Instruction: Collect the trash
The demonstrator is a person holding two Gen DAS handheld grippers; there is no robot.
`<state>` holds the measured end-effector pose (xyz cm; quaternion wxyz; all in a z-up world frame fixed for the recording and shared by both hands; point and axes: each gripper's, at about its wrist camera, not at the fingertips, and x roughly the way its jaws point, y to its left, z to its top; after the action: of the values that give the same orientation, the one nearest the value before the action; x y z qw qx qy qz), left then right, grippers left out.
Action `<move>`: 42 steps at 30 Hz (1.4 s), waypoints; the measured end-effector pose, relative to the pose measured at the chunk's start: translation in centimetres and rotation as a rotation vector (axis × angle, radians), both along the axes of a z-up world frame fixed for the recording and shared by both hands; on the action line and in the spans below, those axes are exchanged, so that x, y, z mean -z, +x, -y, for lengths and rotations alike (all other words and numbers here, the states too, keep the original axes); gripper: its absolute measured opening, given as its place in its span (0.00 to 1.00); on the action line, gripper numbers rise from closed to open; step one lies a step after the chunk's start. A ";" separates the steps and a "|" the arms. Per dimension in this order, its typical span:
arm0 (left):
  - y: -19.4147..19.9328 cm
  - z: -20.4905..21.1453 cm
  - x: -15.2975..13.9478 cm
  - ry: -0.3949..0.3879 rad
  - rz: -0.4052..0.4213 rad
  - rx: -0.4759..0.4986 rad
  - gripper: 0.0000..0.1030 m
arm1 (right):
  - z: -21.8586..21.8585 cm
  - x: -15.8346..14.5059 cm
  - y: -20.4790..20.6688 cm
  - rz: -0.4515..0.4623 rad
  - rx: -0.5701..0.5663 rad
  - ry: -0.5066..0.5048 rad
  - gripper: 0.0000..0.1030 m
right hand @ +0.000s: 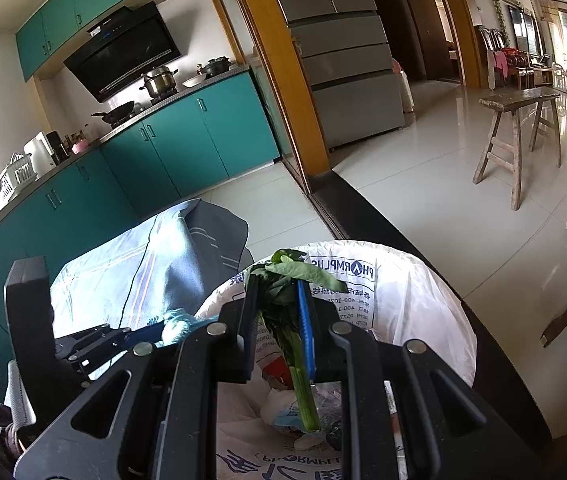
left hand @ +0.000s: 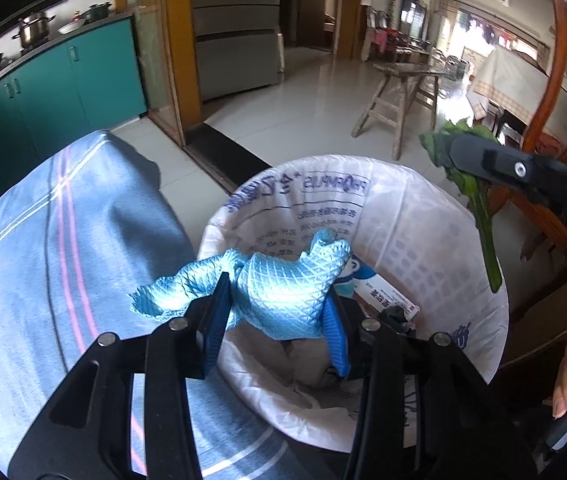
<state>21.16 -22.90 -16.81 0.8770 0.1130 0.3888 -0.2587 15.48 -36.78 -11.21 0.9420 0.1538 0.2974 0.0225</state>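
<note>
Two grippers hang over one lined trash bin [left hand: 423,208] beside a cloth-covered table [left hand: 63,240]. The left gripper [left hand: 275,320] is clamped on one crumpled blue cloth [left hand: 283,288] above the bin's mouth; the right gripper [right hand: 279,320] pinches one leafy green stalk [right hand: 299,376], stem down over the trash inside.

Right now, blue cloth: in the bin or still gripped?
Still gripped. The left gripper pinches the crumpled blue cloth above the lined bin; it hasn't dropped in.
</note>
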 end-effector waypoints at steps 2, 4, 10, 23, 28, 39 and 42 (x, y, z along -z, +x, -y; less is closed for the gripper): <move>-0.3 0.5 0.2 0.009 0.002 0.029 0.53 | 0.0 0.1 0.0 -0.001 -0.001 -0.002 0.18; -1.0 0.9 0.2 0.030 0.024 0.047 0.67 | -0.1 0.1 0.0 -0.004 0.000 -0.002 0.18; -1.7 -0.3 -2.0 0.025 0.072 0.018 0.80 | -0.5 0.2 0.1 -0.026 -0.021 -0.017 0.19; -5.6 -10.3 -8.8 -0.054 0.339 -0.266 0.91 | -1.1 1.0 -1.5 -0.033 0.017 -0.064 0.88; -9.7 -14.6 -11.2 -0.047 0.465 -0.391 0.97 | -3.3 -0.6 -6.0 0.080 0.043 -0.088 0.94; -20.2 -21.8 -15.3 -0.118 0.523 -0.489 0.97 | -14.1 -8.2 -18.7 0.411 -0.018 -0.346 0.97; -22.3 -22.2 -16.0 -0.100 0.544 -0.486 0.97 | -15.6 -9.2 -20.0 0.438 -0.047 -0.361 0.97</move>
<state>-1.15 -0.68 -0.81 0.9886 0.0390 0.1437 -0.0220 -4.48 -21.21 -2.00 0.9952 -0.0321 0.0893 0.0235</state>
